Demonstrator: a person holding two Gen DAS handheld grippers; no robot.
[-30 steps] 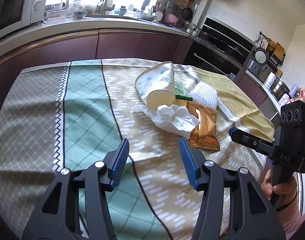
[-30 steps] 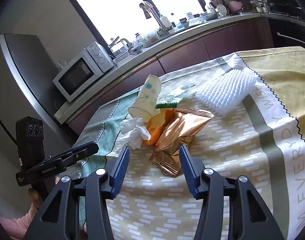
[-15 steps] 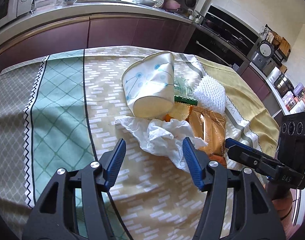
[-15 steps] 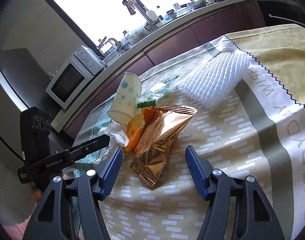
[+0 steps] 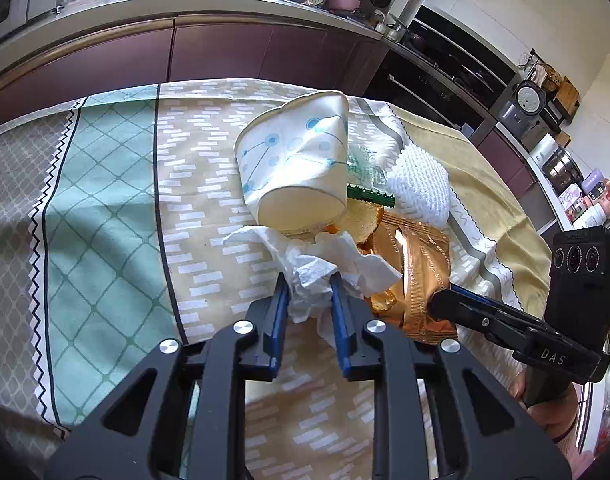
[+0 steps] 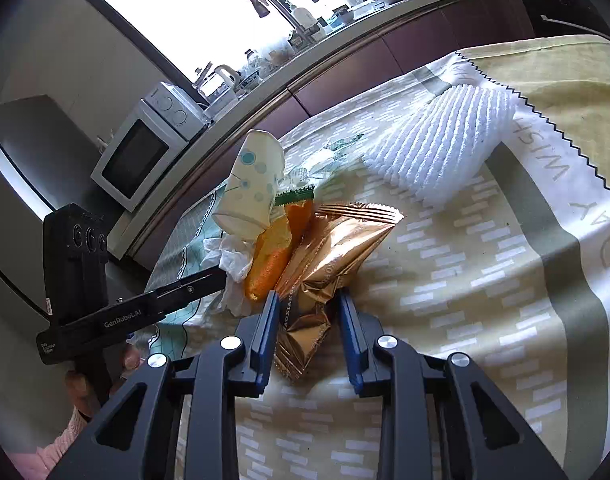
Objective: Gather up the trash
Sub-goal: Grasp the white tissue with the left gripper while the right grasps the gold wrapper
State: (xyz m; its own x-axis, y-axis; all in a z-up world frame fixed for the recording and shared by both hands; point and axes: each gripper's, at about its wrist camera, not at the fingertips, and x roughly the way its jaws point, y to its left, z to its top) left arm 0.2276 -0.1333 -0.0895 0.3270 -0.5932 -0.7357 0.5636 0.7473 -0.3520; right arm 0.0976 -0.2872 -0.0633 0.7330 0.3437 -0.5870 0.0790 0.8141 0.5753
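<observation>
jaws just closed: left gripper [image 5: 308,280] pinching tissue [image 5: 317,264], right gripper [image 6: 307,300] clamping gold wrapper [image 6: 337,252] (crinkled).

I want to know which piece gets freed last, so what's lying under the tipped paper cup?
The paper cup leans on orange peel, a green-edged clear wrapper and the crumpled tissue. The cup hides what lies under its middle.

Both claws, left claw [image 5: 308,286] and right claw [image 6: 307,304], angle downward, jaws just closed on trash.
</observation>
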